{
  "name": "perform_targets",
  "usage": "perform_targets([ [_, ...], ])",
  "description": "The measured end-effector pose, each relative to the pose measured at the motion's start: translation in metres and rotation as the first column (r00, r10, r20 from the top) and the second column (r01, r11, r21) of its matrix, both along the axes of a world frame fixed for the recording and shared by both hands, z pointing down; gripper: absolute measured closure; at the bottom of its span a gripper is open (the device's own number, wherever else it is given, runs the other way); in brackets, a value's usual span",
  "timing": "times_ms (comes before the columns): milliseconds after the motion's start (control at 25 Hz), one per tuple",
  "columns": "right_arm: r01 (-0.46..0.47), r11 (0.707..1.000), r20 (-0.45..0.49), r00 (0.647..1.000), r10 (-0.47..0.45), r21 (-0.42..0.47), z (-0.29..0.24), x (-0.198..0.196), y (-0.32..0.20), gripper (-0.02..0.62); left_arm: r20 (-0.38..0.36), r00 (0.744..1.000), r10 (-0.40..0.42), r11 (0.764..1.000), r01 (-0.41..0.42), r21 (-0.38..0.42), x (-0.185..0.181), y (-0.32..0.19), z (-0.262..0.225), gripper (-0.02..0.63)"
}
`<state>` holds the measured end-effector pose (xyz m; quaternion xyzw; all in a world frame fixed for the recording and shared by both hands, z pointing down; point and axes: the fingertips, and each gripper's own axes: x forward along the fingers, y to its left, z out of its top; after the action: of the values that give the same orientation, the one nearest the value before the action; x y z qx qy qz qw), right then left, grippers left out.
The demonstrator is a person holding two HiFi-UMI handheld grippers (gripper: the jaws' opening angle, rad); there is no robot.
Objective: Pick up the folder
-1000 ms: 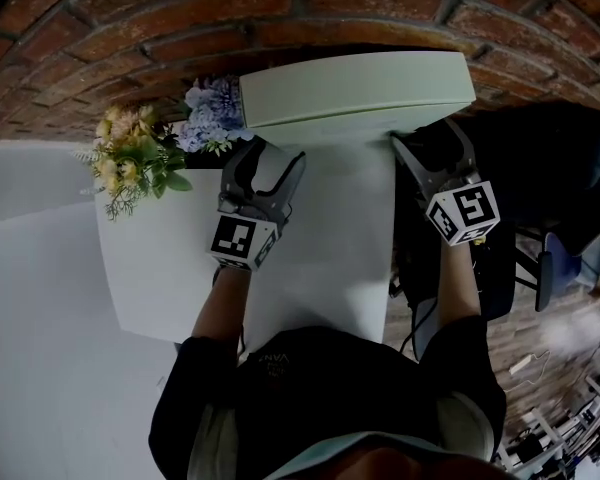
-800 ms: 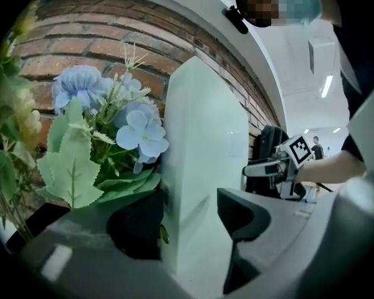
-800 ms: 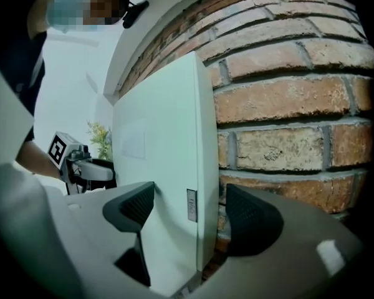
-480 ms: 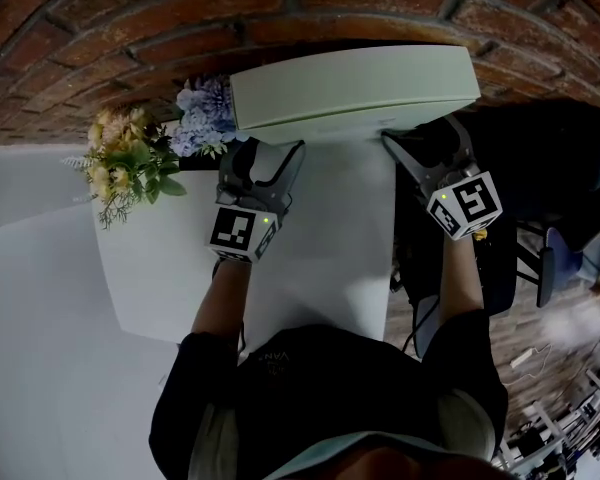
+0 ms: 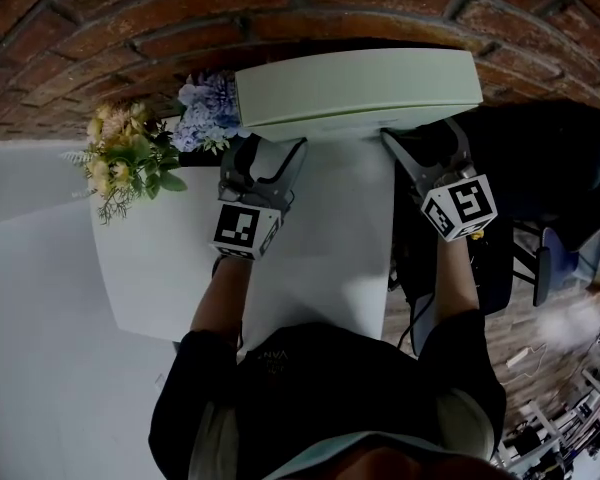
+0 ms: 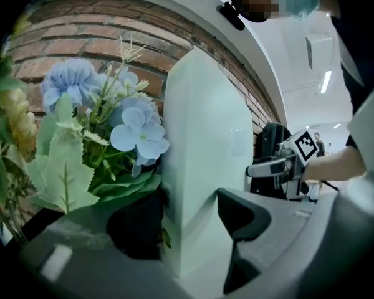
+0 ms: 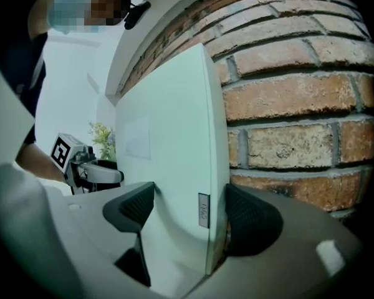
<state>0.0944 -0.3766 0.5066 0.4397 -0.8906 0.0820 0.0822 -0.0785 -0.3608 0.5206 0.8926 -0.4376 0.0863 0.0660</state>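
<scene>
A pale green folder (image 5: pixel 355 90) stands on its long edge at the far end of the white table (image 5: pixel 160 268), against the brick wall (image 5: pixel 180 18). My left gripper (image 5: pixel 270 150) is shut on its left end, and in the left gripper view the folder (image 6: pixel 202 161) fills the gap between both jaws of that gripper (image 6: pixel 187 220). My right gripper (image 5: pixel 417 143) is shut on the right end. In the right gripper view, the folder's spine (image 7: pixel 168 142), with a small label, sits pinched inside that gripper (image 7: pixel 190 213).
Blue flowers (image 5: pixel 205 108) press close to the folder's left end, with a yellow bouquet (image 5: pixel 125 158) further left. A dark chair (image 5: pixel 540 198) stands off the table's right edge. The blue blooms (image 6: pixel 131 129) crowd the left jaw.
Both grippers have slid a little further forward onto the folder's ends. The folder has shifted slightly up and left in the head view.
</scene>
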Motion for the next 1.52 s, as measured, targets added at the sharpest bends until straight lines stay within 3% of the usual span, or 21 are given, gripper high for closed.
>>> perform_targets([
  [600, -0.069, 0.997, 0.019, 0.997, 0.070, -0.035, -0.004, 0.001, 0.022, 0.258, 0.004, 1.000, 0.010, 0.999, -0.010, -0.051, -0.002, 0.013, -0.007, 0.339],
  [1520, -0.116, 0.993, 0.005, 0.993, 0.116, -0.035, -0.031, -0.006, 0.069, 0.259, 0.014, 0.999, 0.032, 0.998, -0.031, -0.061, -0.009, 0.052, -0.033, 0.341],
])
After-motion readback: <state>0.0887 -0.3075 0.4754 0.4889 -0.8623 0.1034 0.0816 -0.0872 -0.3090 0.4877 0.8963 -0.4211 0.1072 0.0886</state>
